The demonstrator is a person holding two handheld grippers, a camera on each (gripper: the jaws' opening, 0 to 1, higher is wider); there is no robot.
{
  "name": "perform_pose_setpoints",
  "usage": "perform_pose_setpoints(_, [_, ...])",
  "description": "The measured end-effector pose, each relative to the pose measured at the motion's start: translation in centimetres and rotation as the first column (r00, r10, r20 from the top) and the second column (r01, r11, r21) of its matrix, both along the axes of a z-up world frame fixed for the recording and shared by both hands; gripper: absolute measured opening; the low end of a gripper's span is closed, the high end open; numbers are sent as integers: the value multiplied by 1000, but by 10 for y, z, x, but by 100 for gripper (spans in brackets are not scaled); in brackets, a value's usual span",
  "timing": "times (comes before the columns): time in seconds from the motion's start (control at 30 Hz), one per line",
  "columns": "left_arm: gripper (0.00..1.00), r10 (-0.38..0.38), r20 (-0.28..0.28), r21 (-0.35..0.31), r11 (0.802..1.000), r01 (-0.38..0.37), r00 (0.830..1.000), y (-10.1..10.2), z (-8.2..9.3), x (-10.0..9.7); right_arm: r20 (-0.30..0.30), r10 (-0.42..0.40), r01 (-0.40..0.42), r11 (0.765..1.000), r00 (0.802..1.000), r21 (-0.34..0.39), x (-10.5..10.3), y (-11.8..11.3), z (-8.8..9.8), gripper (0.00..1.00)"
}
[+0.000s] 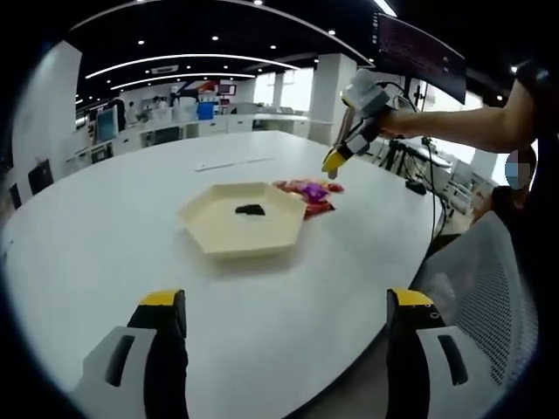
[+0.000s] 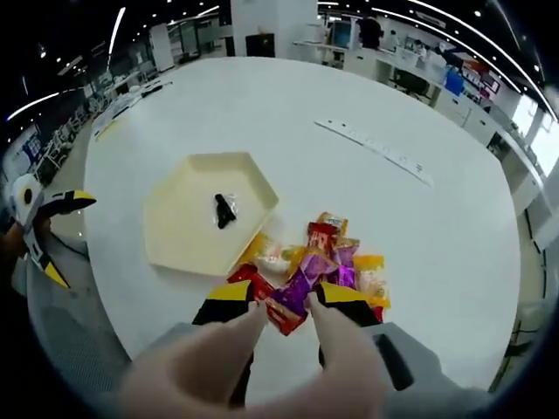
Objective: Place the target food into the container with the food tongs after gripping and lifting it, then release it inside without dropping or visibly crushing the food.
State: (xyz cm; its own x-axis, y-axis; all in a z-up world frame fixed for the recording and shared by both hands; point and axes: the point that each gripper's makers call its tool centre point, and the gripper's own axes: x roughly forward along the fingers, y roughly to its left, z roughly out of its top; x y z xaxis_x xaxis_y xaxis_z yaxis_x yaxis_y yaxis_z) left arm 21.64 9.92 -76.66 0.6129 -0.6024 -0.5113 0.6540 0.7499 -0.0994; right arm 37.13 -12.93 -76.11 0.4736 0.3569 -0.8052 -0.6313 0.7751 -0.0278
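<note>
A cream hexagonal tray [image 1: 218, 234] lies mid-table with one small dark wrapped piece [image 1: 250, 209] inside it. Beside it sits a pile of colourful snack packets [image 1: 307, 192]. My right gripper [image 1: 334, 163], held by a person's arm, hovers just above that pile. In the right gripper view its yellow-tipped jaws [image 2: 286, 295] carry beige tongs [image 2: 223, 353], spread apart over a purple packet [image 2: 301, 288], gripping nothing. The tray [image 2: 179, 231] and dark piece [image 2: 224, 209] lie beyond to the left. My left gripper [image 1: 286, 301] stands open near the table's front edge, holding nothing.
The round white table [image 1: 131, 262] has bare room around the tray. A long white strip [image 2: 376, 148] lies far across it. A grey mesh chair [image 1: 489, 288] stands at the table's edge, and a monitor [image 1: 419, 44] hangs behind the arm. My left gripper [image 2: 44, 218] shows at the left.
</note>
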Motion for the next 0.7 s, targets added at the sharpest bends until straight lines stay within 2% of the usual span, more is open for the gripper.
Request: perform_pose_setpoints(0.7, [88, 1, -11, 4, 1000, -1, 1000, 0, -2, 1, -50, -97, 98, 995, 994, 32, 17, -5, -25, 28])
